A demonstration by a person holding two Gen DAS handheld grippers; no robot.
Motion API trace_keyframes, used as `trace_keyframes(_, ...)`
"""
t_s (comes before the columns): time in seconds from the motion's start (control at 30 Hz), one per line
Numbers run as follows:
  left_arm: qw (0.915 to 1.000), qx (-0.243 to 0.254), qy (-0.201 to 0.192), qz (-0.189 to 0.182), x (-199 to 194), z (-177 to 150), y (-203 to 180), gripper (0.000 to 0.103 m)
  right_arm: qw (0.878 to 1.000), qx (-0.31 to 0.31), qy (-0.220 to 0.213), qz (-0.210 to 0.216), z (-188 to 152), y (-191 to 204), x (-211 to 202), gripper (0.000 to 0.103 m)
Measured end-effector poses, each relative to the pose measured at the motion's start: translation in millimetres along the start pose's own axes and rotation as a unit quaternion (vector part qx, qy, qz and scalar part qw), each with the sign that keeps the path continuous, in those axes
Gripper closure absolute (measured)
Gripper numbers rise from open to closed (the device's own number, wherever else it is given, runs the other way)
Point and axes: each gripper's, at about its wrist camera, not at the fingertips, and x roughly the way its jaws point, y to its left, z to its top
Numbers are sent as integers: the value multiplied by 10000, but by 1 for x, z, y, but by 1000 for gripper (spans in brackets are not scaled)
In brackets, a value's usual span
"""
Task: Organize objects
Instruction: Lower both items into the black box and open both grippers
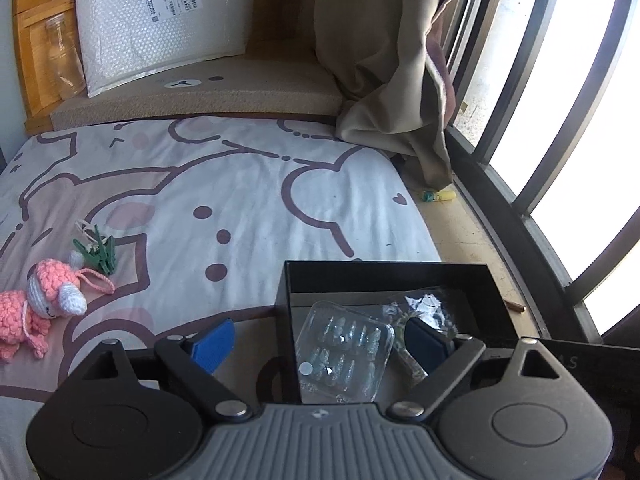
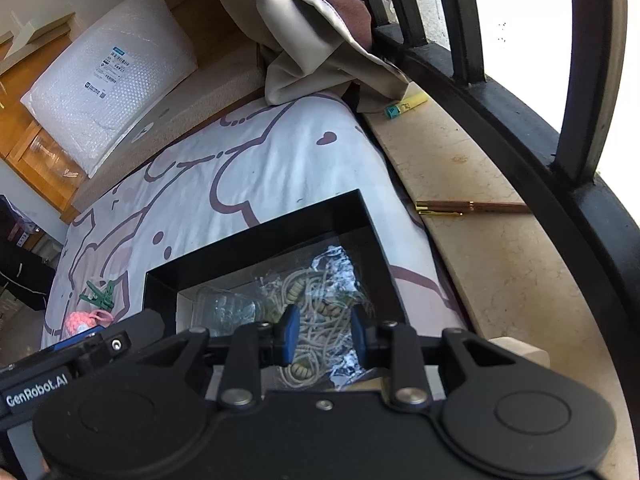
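Covering most of both views, the bed sheet (image 1: 240,184) with its cartoon outlines carries everything else. At its head a bubble-wrap mailer (image 1: 156,20) leans against a tan cushion (image 1: 240,92), and a beige curtain (image 1: 384,60) hangs down onto the bed's corner beside the window bars.

Next in size, the black box (image 1: 384,272) sits open on the sheet near the stone window ledge (image 2: 500,280), its long side running roughly along the ledge. It holds 2 things. A clear plastic tray of press-on nails (image 1: 344,352) lies tilted against the box's left wall, its long axis pointing away from the left wrist camera. Beside it, toward the ledge, lies a crinkled clear bag of beige cord (image 2: 316,304), the coils tangled so no single direction shows.

The left gripper (image 1: 320,340) hangs over the box's left wall with its blue fingers (image 1: 212,344) spread wide: 1 outside the box, 1 inside, holding nothing. The right gripper (image 2: 326,334) is down over the cord bag, its blue pads (image 2: 290,332) partly apart on either side of the coils; I cannot tell whether they touch the bag.

Still outside the box, a pink crocheted toy (image 1: 36,304) lies on the sheet's left side, with green clothes pegs (image 1: 100,252) just beyond it. On the ledge lie 1 brown pen (image 2: 472,207), lengthwise along it, and a yellow highlighter (image 2: 408,105).
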Motion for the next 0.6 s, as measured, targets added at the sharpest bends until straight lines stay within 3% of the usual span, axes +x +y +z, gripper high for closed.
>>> trace_keyframes(0.23, 9995, -122, 163, 226, 10, -6, 22, 11, 9999, -35, 89, 106, -2, 9, 7, 74)
trace_keyframes(0.4, 9991, -240, 193, 298, 13, -7, 32, 12, 9990, -4, 308, 337, -3, 20, 21, 85)
trace_keyframes(0.6, 9990, -281, 92, 327, 10, -3, 43, 12, 9960, -81, 742, 486, -10, 41, 48, 91)
